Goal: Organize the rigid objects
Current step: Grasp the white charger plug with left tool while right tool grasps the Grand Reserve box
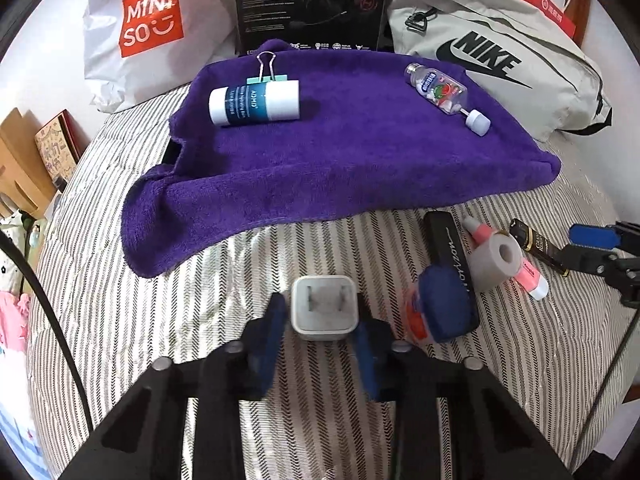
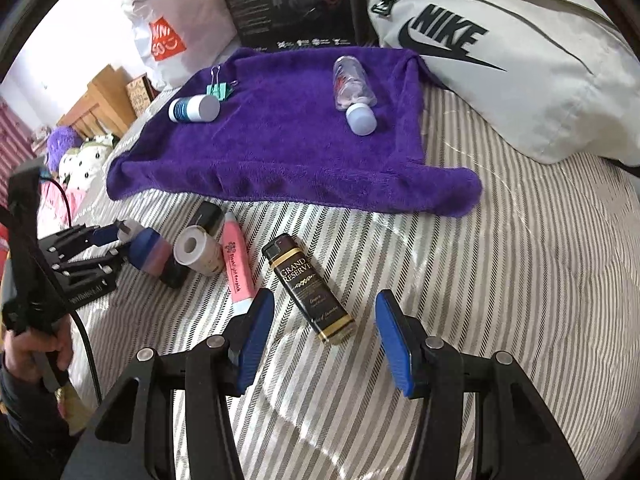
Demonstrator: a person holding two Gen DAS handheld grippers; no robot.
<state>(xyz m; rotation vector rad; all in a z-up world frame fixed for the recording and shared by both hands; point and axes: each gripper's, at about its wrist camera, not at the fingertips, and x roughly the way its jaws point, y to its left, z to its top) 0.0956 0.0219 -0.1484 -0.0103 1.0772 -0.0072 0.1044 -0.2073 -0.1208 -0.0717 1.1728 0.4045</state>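
My left gripper (image 1: 322, 320) is closed around a white plug charger (image 1: 324, 308) on the striped bedspread; its blue pads touch both sides. My right gripper (image 2: 324, 330) is open, with a black Grand Reserve lighter (image 2: 308, 288) lying between and just ahead of its fingers. On the purple towel (image 1: 340, 160) lie a white and blue tube (image 1: 254, 102), a green binder clip (image 1: 266, 74) and a clear candy bottle (image 1: 440, 90). The right gripper also shows at the right edge of the left wrist view (image 1: 596, 246).
Near the towel's front edge lie a black case (image 1: 450, 256), a blue-capped jar (image 1: 436, 312), a grey tape roll (image 1: 496, 258) and a pink tube (image 2: 236, 264). A Miniso bag (image 1: 152, 20), a black box (image 1: 312, 0) and a Nike bag (image 1: 500, 60) stand behind.
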